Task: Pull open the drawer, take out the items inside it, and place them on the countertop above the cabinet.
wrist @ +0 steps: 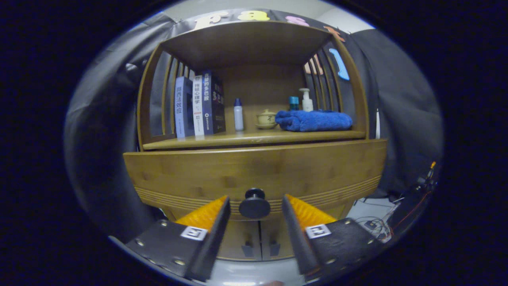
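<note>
Gripper (255,202) jaws wide, gripping nothing. Drawer (254,171) shut; its knob (254,203) sits dead ahead at 12 o'clock, centred between the fingertips, stem pointing back along the approach.

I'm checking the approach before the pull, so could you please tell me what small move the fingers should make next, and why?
Probably ease forward a little, then close on the round dark knob. The gripper is open, its fingers either side of the knob and not pressing it, and the drawer front looks fully shut, so nothing can be taken out yet.
</note>
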Available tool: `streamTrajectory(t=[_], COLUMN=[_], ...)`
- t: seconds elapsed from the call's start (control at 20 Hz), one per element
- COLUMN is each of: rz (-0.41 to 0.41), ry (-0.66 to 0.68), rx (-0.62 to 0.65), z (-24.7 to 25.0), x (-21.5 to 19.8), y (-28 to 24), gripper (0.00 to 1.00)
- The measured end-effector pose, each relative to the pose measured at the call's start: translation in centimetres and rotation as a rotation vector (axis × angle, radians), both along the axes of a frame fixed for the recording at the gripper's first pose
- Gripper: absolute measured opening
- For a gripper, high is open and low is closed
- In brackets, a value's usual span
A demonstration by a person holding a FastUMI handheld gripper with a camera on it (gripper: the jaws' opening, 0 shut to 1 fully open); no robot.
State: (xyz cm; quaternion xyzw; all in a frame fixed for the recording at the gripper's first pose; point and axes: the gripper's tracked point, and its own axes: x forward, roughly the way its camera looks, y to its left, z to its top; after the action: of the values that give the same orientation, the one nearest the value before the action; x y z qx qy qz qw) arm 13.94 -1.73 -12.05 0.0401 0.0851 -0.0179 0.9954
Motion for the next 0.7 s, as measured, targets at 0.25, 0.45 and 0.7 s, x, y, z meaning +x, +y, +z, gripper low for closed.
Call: streamTrajectory(t=[0.25, 0.45, 0.7], rz=[-0.052, -0.029, -0.043], ry=[0.044, 0.076, 0.092], rx=[-0.064, -0.076, -0.058], z=[-0.3, -0.3, -1.2], x=[0.3, -3.2, -8.6], y=[0.0, -0.1, 0.0], gripper=[0.28, 0.28, 0.28])
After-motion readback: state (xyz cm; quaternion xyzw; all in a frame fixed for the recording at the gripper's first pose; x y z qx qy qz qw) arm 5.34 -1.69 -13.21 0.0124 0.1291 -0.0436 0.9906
